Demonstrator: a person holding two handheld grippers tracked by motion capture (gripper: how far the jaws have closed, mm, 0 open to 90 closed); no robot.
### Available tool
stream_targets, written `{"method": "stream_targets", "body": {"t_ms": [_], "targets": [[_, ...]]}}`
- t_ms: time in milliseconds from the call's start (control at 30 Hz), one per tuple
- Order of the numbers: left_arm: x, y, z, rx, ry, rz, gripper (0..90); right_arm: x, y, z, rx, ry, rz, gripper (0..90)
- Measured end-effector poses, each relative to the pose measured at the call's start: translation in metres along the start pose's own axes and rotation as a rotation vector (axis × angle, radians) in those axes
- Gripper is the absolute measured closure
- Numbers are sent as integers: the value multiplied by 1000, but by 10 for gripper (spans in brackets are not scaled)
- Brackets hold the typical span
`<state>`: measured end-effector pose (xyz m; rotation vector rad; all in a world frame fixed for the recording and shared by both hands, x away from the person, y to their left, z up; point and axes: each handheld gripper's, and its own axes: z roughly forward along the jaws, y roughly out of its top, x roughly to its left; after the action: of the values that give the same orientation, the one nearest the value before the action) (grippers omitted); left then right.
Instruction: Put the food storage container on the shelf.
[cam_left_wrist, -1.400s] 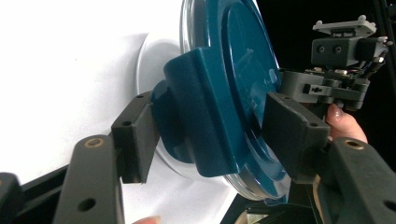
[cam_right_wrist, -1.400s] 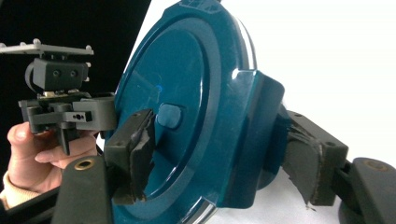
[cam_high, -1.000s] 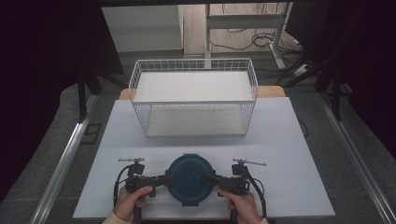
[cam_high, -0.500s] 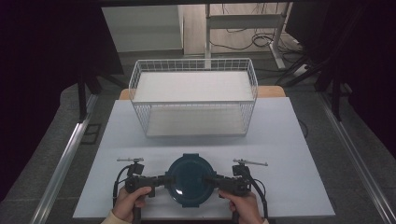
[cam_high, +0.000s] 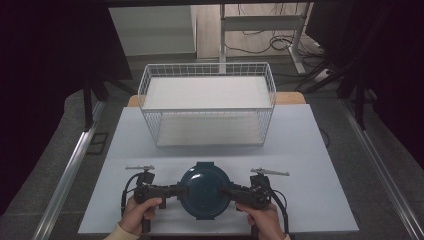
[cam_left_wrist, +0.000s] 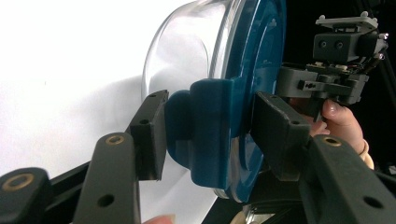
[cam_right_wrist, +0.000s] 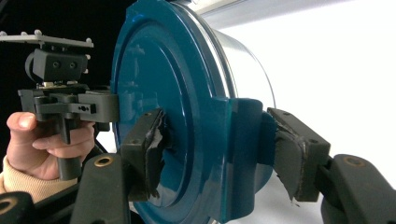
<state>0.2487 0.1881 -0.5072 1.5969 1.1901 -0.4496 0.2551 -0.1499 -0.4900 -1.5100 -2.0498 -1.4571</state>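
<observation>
Jaws on my right gripper (cam_right_wrist: 215, 154) are clamped on the lid tab of the blue-lidded glass container (cam_high: 204, 190), one pad against the lid's top face, the other against the tab's underside. My left gripper (cam_left_wrist: 208, 135) straddles the opposite tab: its jaws have just eased in a little, the pad under the tab looks to be touching, while the pad on the lid side stands a sliver off, so I can't tell if it grips. From the high view, the container sits at the near edge of the white table (cam_high: 310, 150), between both grippers, with the wire basket (cam_high: 207, 107) well beyond it.
</observation>
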Motion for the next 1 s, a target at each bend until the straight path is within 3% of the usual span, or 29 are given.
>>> {"method": "stream_targets", "body": {"t_ms": [167, 300, 433, 800, 1000], "targets": [[-4, 6, -2, -12, -20, 14, 477, 6, 8, -5, -20, -6, -36, 392], [-11, 13, -3, -10, 3, 39, 462, 13, 15, -8, -28, -19, -72, 392], [-17, 20, -5, -7, -2, 58, 464, 18, 21, -12, -36, -20, -98, 391], [-38, 45, -7, -23, 2, 96, 470, 23, 44, -26, -76, -4, -123, 391], [-46, 54, -10, -45, -13, 106, 471, 32, 58, -36, -91, -11, -165, 391]]}}
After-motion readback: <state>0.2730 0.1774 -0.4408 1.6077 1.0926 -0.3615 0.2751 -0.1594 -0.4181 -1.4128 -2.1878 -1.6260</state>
